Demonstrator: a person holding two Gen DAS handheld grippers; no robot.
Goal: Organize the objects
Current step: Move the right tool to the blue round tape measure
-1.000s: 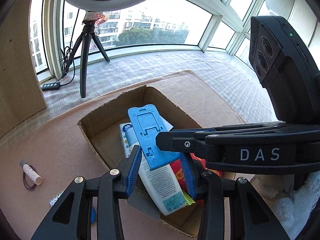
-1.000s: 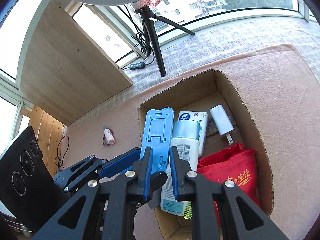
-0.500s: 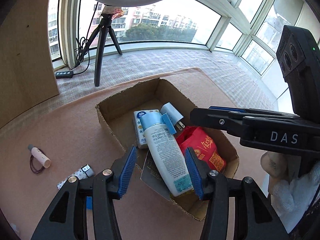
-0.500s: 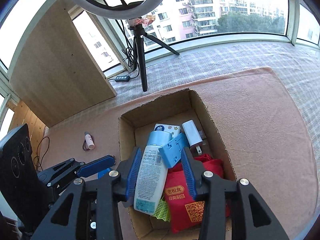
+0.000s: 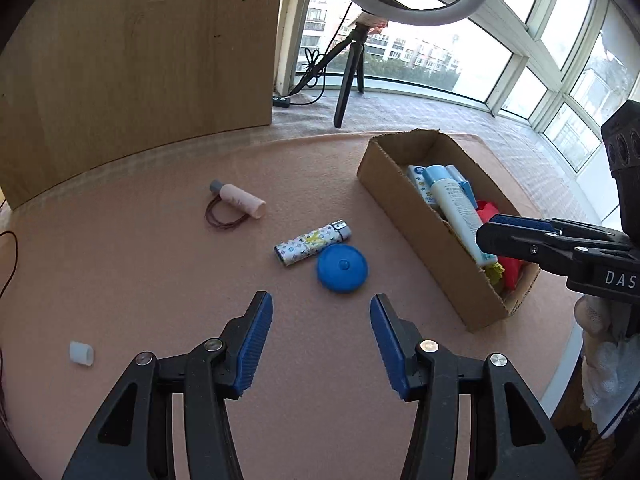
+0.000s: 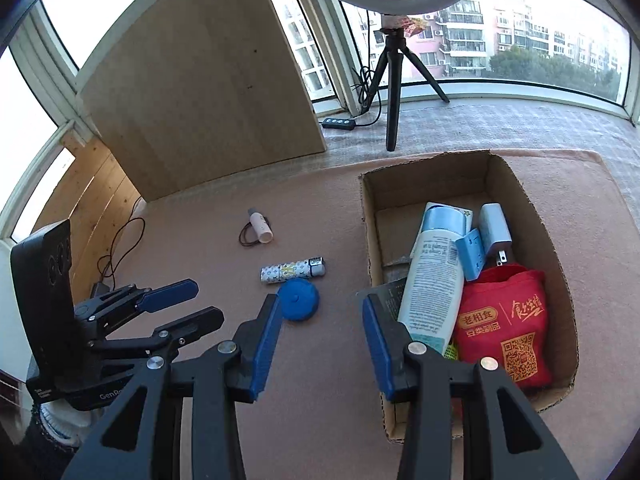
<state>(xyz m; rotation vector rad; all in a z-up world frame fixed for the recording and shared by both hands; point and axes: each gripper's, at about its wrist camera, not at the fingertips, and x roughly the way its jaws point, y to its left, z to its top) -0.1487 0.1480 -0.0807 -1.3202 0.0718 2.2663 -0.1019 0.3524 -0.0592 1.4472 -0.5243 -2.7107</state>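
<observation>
Both jaws gaped empty: my left gripper (image 5: 321, 310) hovered just short of the disc (image 5: 342, 268), my right gripper (image 6: 320, 310) beside the box (image 6: 532, 216).

One cardboard box (image 6: 536, 216), one lotion bottle (image 6: 432, 280), one red bag (image 6: 504, 320), one charger (image 6: 495, 228), one lighter (image 5: 312, 243), one blue disc (image 5: 342, 269), one hair tie (image 5: 221, 216).

Bright daylight from the windows (image 6: 520, 40) at the back, overexposed to white at the upper left of the right wrist view. Soft, even light on the tabletop (image 5: 160, 280), with only faint shadows under the small things. Strong fisheye bending and dark vignette at the corners. Sharp in the centre, slightly soft toward the edges.
</observation>
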